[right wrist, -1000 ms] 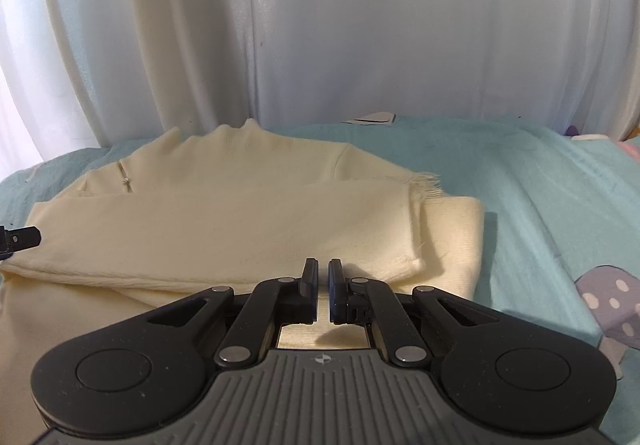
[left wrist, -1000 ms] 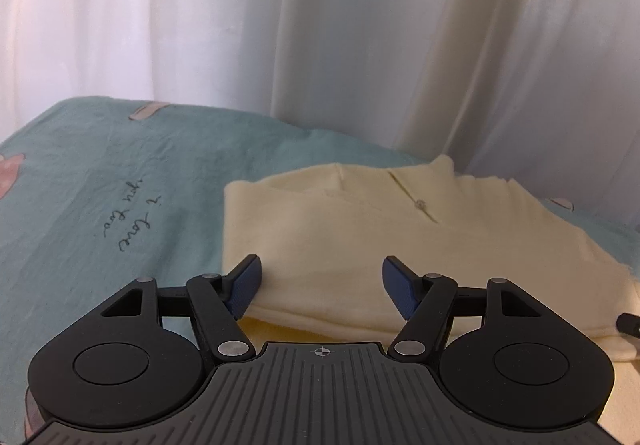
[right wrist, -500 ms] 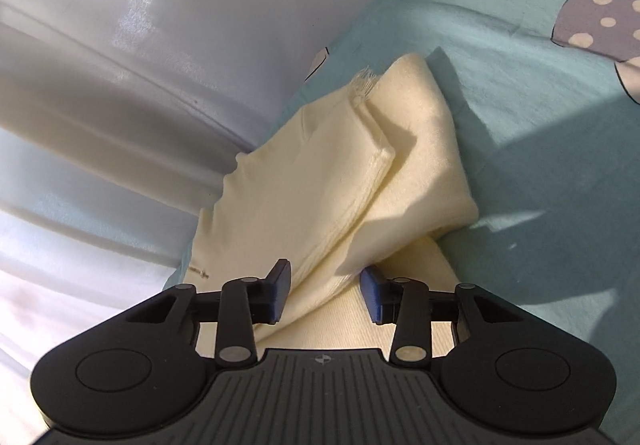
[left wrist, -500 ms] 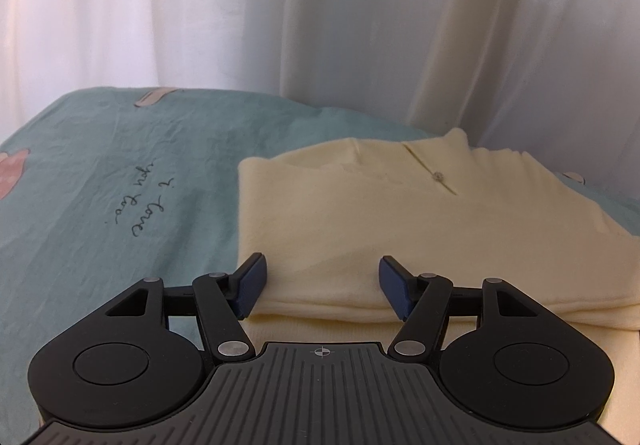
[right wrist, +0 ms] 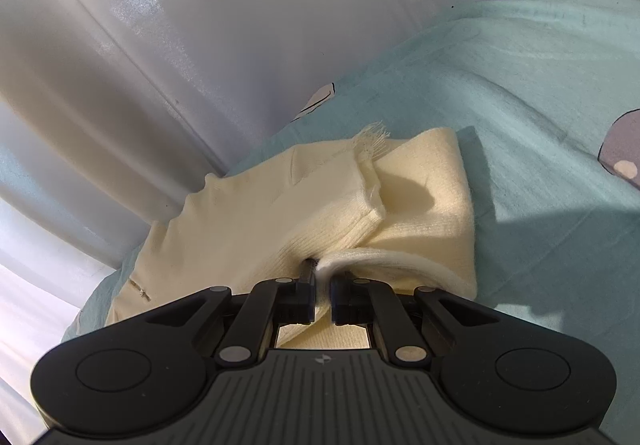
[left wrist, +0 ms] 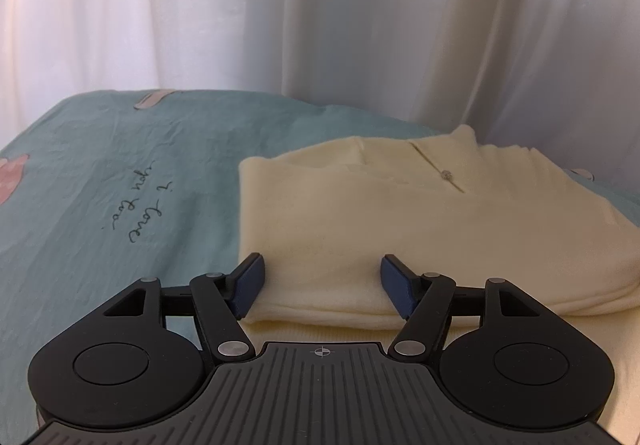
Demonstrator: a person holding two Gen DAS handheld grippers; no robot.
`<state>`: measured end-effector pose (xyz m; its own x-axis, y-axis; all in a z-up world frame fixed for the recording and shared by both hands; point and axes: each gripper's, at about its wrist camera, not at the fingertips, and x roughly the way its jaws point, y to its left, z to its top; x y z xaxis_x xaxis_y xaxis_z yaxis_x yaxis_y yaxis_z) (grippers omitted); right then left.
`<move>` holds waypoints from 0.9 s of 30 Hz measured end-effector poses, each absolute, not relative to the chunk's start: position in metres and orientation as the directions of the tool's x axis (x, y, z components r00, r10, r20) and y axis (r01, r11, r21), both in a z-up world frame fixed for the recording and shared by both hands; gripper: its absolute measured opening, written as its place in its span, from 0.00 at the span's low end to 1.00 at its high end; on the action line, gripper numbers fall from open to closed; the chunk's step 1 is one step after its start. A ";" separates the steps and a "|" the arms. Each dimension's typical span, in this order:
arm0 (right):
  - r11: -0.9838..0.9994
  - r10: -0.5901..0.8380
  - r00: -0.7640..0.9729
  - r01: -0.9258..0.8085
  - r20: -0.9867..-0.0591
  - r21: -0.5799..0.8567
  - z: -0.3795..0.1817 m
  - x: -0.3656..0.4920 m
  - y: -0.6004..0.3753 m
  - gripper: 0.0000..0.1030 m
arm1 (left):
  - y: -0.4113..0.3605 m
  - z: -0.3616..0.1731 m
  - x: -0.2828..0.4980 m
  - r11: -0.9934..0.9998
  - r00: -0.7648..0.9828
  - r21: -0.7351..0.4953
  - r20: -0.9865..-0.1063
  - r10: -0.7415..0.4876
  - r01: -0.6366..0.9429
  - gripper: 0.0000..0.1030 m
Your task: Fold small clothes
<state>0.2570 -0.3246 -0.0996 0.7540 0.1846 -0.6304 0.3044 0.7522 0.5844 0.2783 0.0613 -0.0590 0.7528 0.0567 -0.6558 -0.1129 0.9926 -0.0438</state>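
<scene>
Our right fingers point(right wrist: 322, 285) have just closed, pinching a cream sweater point(right wrist: 256, 221) edge at twelve o'clock; left fingers point(left wrist: 322, 281) stand released astride its folded hem on the teal bed point(left wrist: 100, 205). Only our left view shows the handwritten print point(left wrist: 140, 211) at nine o'clock; our right shows frayed threads point(right wrist: 372, 135).

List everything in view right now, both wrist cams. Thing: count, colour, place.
sweater: 1, cream, partly folded on the bed, small zip at the neck
bedsheet: 1, teal with cursive writing and cartoon prints, under the sweater
curtain: 1, white and sheer, behind the bed
left gripper: 1, black with blue pads, open, above the sweater's near left edge
right gripper: 1, black, shut on a fold at the sweater's right end
</scene>
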 end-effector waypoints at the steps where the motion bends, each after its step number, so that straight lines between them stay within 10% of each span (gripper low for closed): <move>1: 0.752 0.190 0.758 0.297 -0.624 0.589 -0.101 0.257 -0.326 0.04 | 0.061 -0.059 0.278 0.993 0.753 -0.038 -0.655 0.060 -0.112 0.71; 11: 0.785 0.225 0.738 0.249 -0.636 0.567 -0.097 0.252 -0.329 0.08 | 0.079 -0.045 0.244 0.962 0.731 -0.169 -0.681 0.043 -0.214 0.71; 17: 0.822 0.196 0.742 0.233 -0.641 0.520 -0.081 0.215 -0.316 0.56 | 0.078 -0.029 0.195 0.966 0.752 -0.177 -0.658 0.025 -0.187 0.80; 27: 0.910 0.262 0.755 0.014 -0.601 0.414 -0.052 0.114 -0.301 0.88 | 0.080 -0.007 0.115 0.973 0.751 -0.172 -0.660 0.002 -0.153 0.82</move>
